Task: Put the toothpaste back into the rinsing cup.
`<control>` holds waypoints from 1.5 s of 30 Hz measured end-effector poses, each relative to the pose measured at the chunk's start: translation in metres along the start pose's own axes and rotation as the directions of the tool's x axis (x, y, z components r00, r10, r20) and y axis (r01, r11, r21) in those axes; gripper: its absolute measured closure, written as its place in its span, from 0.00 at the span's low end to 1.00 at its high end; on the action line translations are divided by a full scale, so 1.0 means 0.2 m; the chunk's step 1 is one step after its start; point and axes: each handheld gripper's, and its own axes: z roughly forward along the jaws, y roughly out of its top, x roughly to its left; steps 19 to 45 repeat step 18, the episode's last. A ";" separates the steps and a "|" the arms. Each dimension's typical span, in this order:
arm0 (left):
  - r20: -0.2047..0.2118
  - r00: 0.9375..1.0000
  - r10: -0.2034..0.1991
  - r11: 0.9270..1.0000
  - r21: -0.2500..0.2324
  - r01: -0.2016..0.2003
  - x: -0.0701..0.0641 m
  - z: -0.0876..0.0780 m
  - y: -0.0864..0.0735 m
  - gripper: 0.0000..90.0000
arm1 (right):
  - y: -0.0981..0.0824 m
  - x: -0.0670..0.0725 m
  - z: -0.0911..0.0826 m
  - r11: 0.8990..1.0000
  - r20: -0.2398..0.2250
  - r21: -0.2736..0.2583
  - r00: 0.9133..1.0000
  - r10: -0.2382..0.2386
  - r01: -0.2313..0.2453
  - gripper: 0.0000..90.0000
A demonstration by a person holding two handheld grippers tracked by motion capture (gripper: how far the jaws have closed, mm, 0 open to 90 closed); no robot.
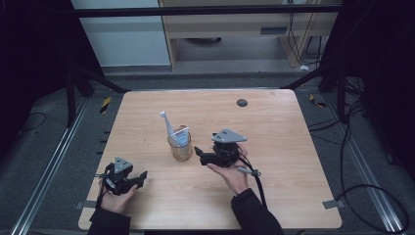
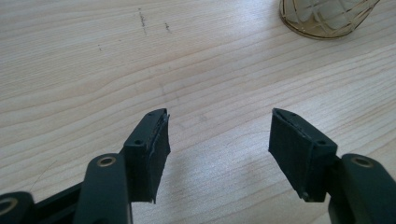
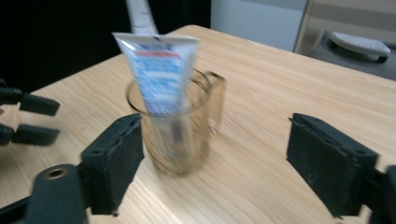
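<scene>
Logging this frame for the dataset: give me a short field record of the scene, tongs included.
surface: wooden table
mug: amber glass mug, upright near table centre
mug contents: toothpaste tube and white toothbrush, both leaning
left tongs: open, nothing between the jaws, low over bare table
right tongs: open, nothing gripped, pointing at the mug, apart from it
table extras: dark round disc near far edge

High view overhead, tool views near glass mug (image 3: pixel 180 135)

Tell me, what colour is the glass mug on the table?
Amber-tinted clear glass mug; the right gripper view shows it best.
</scene>
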 end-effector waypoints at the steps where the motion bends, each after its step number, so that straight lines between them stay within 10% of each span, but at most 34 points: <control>1: 0.002 1.000 0.002 1.000 0.002 -0.002 0.00 0.00 0.00 0.41 | -0.01 -0.03 -0.03 1.000 0.008 0.009 1.000 0.013 -0.013 0.18; 9: 0.014 1.000 0.006 1.000 -0.001 -0.006 0.00 0.00 0.00 0.40 | -0.23 -0.29 -0.28 0.995 0.119 0.058 0.990 0.077 -0.085 0.12; 18: 0.017 1.000 0.003 1.000 -0.004 -0.003 0.00 0.00 0.00 0.39 | -0.42 -0.50 -0.49 0.988 0.277 0.098 0.957 0.089 -0.120 0.09; 45: 0.017 1.000 0.003 1.000 -0.004 -0.003 0.00 0.00 0.00 0.39 | -0.42 -0.50 -0.49 0.988 0.277 0.098 0.957 0.089 -0.120 0.09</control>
